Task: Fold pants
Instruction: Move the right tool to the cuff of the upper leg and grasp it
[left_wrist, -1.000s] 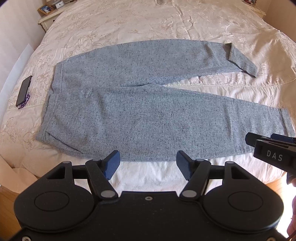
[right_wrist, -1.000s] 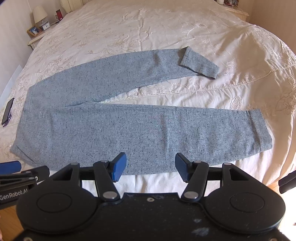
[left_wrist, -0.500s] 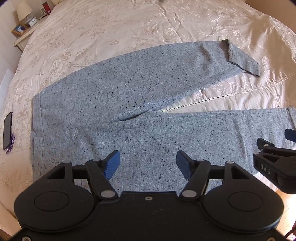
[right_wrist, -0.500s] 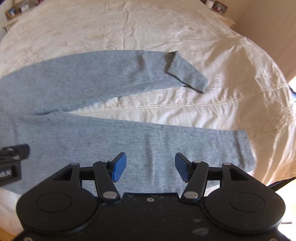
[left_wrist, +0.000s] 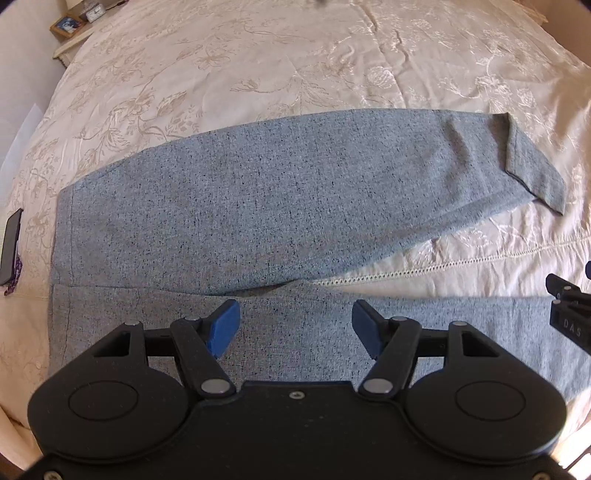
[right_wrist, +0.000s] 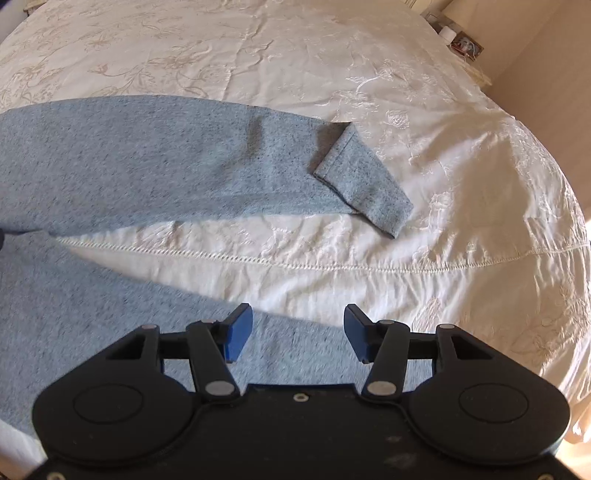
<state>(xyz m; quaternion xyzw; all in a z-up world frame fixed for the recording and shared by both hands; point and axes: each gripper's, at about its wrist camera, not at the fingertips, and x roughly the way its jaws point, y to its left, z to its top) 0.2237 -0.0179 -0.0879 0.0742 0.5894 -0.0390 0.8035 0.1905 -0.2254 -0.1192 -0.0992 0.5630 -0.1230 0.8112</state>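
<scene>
A wide bed fills both views, covered by a cream bedspread with a pale stitched flower pattern and a line of openwork trim running across it.

Spread flat on the bedspread lie the grey speckled pants, waistband to the left and the two legs running off to the right. The far leg angles away from the near one, leaving a wedge of bare bedspread between them, and its cuff is turned back on itself in a loose flap. The near leg runs straight along the front edge of the bed, under both tools.

The left gripper hangs over the seat of the pants near the crotch, its blue pads spread wide with nothing between them. The right gripper hangs over the near leg further towards the cuff, its pads likewise wide apart and empty; part of its black body shows at the right edge of the left wrist view.

A dark phone lies on the bedspread just beyond the waistband at the left. A bedside table with a small framed picture stands at the far left corner.
</scene>
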